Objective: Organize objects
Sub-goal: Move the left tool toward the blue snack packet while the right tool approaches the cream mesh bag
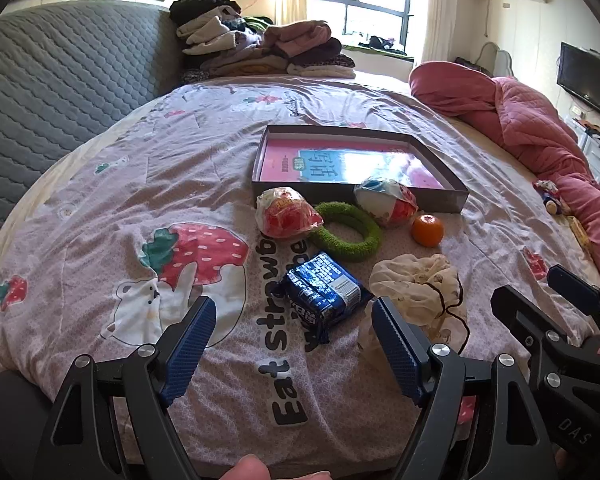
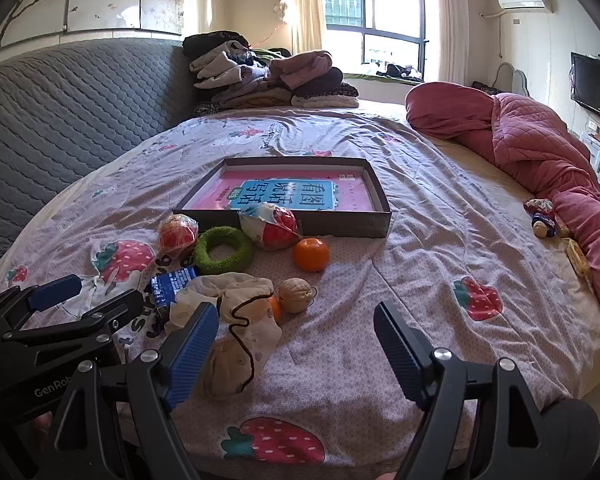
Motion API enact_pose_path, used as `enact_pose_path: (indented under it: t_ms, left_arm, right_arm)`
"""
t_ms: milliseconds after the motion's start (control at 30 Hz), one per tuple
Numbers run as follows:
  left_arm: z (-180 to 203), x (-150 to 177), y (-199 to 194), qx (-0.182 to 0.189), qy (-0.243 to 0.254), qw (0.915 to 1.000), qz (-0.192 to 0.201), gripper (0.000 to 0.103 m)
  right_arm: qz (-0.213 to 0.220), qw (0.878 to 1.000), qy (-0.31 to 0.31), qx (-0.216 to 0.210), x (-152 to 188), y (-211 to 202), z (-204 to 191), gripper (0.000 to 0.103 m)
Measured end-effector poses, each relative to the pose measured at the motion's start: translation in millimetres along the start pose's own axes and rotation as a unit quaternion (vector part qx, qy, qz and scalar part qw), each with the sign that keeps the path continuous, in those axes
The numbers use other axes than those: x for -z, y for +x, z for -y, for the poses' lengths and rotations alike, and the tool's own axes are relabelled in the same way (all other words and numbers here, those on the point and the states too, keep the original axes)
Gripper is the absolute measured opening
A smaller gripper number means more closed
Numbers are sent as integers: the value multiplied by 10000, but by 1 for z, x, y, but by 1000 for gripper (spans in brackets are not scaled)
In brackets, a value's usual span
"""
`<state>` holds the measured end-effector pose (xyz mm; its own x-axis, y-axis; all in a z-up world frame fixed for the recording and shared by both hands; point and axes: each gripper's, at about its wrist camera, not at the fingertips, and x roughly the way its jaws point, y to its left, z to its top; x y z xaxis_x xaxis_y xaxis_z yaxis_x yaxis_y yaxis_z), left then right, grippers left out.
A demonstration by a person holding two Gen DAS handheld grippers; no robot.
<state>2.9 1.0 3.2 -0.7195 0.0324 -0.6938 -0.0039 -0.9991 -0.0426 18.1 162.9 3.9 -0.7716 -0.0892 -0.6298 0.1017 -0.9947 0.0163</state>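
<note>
Hovering over the bed (image 1: 100, 208), left claw (image 1: 292, 320) and right claw (image 2: 296, 328) both spread wide (nothing pinched), snack pack (image 1: 320, 292) and drawstring pouch (image 2: 236, 308) just ahead.

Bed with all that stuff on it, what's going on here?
A person holds the left gripper and right gripper open over the bed, gripping nothing. The snack packs, green ring, orange, walnut, blue packet and cloth pouch lie outside the box.
</note>
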Motion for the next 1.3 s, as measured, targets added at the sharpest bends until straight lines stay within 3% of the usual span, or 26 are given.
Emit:
enact_pose_path:
  t_ms: [1300]
  left_arm:
    - [-2, 0, 2, -6, -38, 10000, -62, 81]
  right_arm:
    - [-65, 9999, -125, -82, 5, 1, -5, 79]
